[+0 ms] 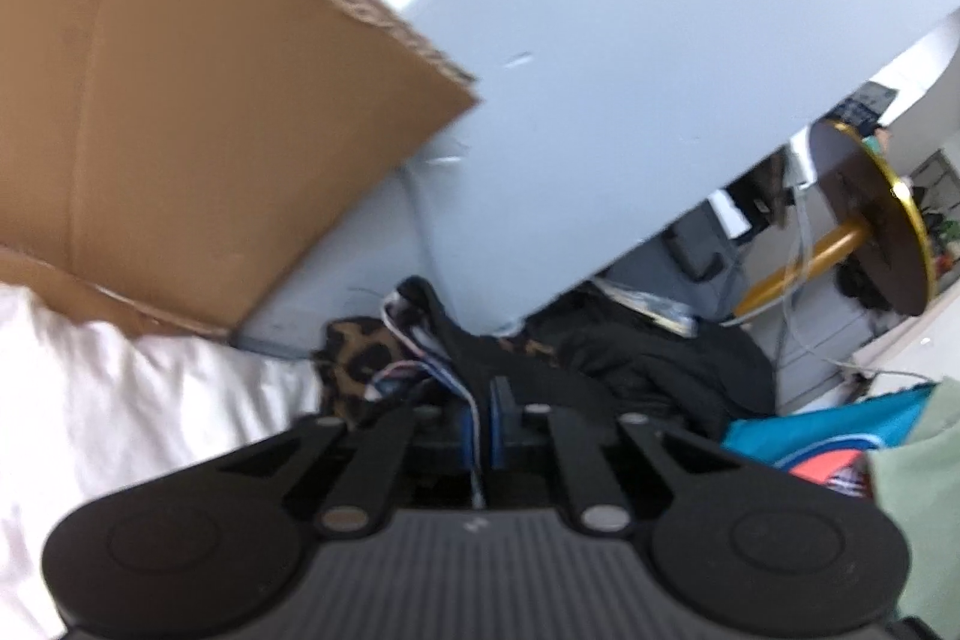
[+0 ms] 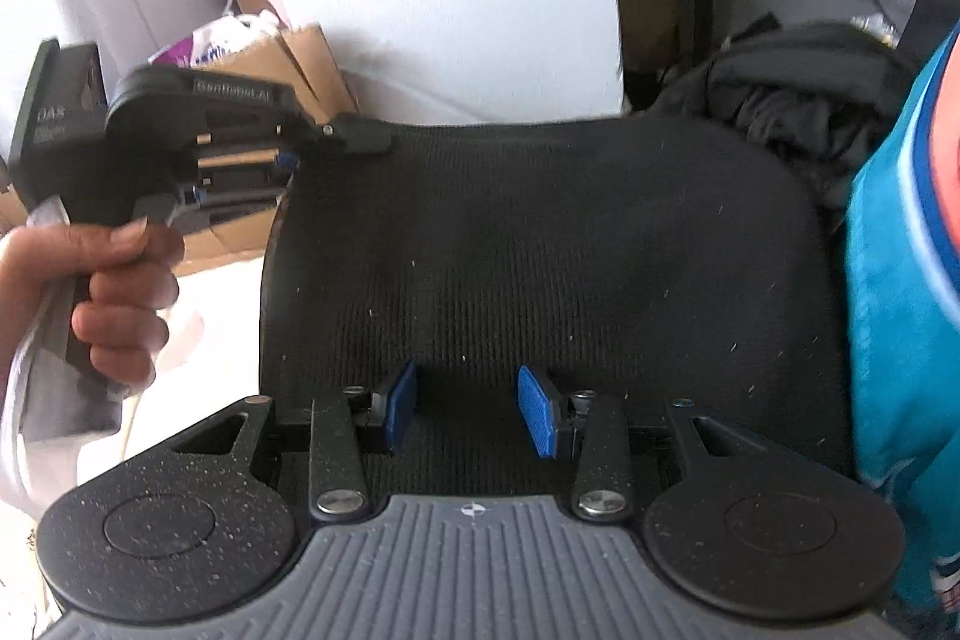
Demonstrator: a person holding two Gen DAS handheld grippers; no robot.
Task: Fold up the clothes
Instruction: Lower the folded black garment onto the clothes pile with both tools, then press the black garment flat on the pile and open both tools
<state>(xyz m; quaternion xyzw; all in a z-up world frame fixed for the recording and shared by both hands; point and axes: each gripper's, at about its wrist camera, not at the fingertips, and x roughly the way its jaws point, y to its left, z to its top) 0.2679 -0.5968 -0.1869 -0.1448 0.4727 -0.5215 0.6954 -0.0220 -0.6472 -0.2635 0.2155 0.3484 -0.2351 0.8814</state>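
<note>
A black knit garment [image 2: 540, 250] hangs spread out across the right wrist view. My left gripper [image 2: 288, 166] is shut on its upper left corner, held by a hand [image 2: 120, 292]. In the left wrist view the left gripper [image 1: 480, 430] has its blue pads pressed together on a thin fold of cloth with white and blue stripes [image 1: 408, 376]. My right gripper [image 2: 468, 412] is open, its blue pads [image 2: 540, 418] apart, close in front of the garment's lower part and holding nothing.
A cardboard box [image 1: 180, 100] and a pale grey panel [image 1: 660, 70] stand behind. A heap of dark and leopard-print clothes [image 1: 630, 358] lies below. A teal garment [image 2: 900, 310] is on the right. White bedding [image 1: 120, 400] is on the left. A gold round stool [image 1: 870, 220] is far right.
</note>
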